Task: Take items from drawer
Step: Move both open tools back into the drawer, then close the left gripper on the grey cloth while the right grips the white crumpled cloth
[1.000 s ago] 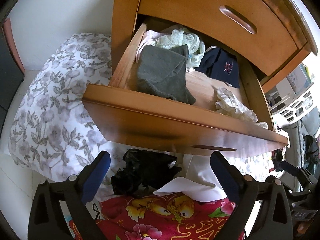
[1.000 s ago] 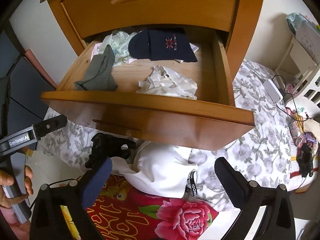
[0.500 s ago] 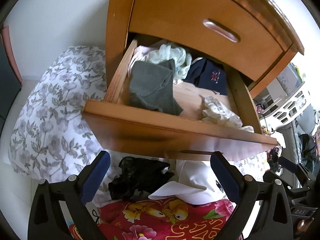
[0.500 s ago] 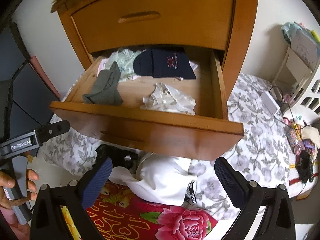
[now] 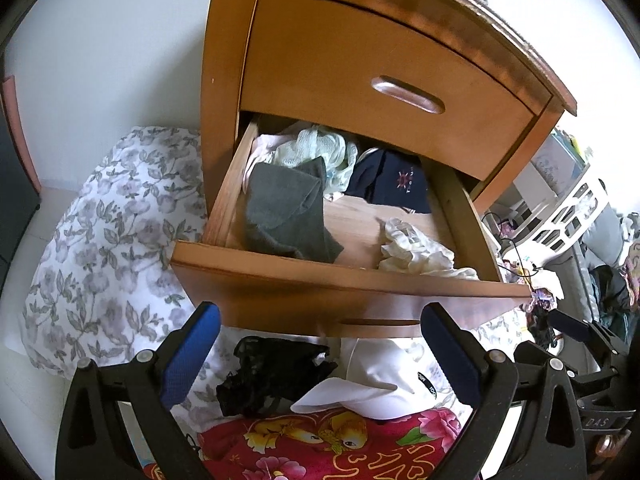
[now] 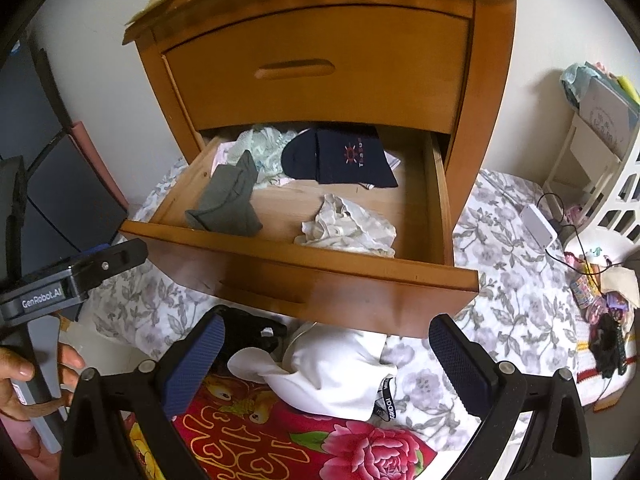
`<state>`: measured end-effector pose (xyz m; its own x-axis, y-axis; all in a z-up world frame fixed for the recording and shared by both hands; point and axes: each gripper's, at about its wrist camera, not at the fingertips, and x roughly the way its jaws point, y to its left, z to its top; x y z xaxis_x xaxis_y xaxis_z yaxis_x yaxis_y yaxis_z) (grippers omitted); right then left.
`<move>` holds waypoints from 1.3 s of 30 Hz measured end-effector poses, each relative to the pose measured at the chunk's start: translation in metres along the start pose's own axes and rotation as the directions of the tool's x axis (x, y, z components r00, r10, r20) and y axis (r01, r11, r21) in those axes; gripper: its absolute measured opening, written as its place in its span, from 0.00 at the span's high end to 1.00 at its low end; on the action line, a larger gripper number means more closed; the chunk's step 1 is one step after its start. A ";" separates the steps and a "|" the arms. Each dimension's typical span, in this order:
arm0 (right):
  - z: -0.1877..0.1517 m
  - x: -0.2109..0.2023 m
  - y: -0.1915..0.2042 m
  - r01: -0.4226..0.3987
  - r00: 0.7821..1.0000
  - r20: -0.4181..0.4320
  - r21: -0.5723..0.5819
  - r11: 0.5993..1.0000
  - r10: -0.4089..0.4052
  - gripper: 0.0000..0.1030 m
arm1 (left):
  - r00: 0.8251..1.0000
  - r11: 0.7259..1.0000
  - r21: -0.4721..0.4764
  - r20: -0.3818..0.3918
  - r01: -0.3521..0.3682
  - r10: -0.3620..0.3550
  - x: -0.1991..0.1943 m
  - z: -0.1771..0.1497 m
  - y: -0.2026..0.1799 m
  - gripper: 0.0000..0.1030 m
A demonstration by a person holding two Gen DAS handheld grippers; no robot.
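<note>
Right wrist view: glossy wooden drawer [image 6: 316, 280], crumpled cream cloth [image 6: 348, 228], both grippers' jaws wide, empty.

- Drawer [image 6: 312, 280]: glossy varnished wood.
- Grey garment [image 6: 228, 204]: matt knit cloth.
- Cream garment [image 6: 348, 232]: thin crinkled cloth.
- Gripper pads [image 6: 192, 364]: blue textured rubber.

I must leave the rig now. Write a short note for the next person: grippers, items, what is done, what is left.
Left gripper and right gripper: both open, empty, below the open drawer.
In the drawer: grey cloth, cream cloth, navy cap, pale green cloth.
Done: black garment and white cap lie on the bedding, probably taken out.
Left: the four drawer items.
</note>
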<state>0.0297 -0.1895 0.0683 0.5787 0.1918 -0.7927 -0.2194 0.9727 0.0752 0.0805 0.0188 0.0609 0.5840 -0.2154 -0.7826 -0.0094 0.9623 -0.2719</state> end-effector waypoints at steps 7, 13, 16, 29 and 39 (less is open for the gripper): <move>0.006 -0.013 0.002 0.001 0.999 0.039 -0.020 1.000 0.000 0.00 | 0.999 1.000 0.004 0.034 0.012 -0.012 -0.015 0.007 -0.002 0.03; 0.018 -0.026 0.000 -0.005 0.996 0.084 -0.024 1.000 0.007 0.00 | 0.996 1.000 0.020 0.085 0.012 -0.013 -0.032 0.022 -0.002 0.03; 0.026 -0.028 0.000 -0.012 0.996 0.086 -0.024 1.000 0.014 0.00 | 0.995 1.000 0.025 0.096 0.002 -0.004 -0.036 0.030 -0.001 0.03; 0.047 -0.009 0.005 -0.079 0.993 0.082 -0.060 0.995 0.084 0.00 | 0.995 0.999 -0.008 0.090 0.035 -0.034 -0.022 0.053 0.017 0.03; 0.080 0.027 -0.008 -0.069 0.997 0.032 -0.066 0.995 0.071 0.02 | 0.999 0.999 -0.023 -0.011 0.048 -0.048 0.019 0.093 0.033 0.03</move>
<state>0.1095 -0.1814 0.0948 0.5863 0.2649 -0.7655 -0.3105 0.9463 0.0897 0.1663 0.0618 0.0893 0.5747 -0.2635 -0.7748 0.0002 0.9468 -0.3218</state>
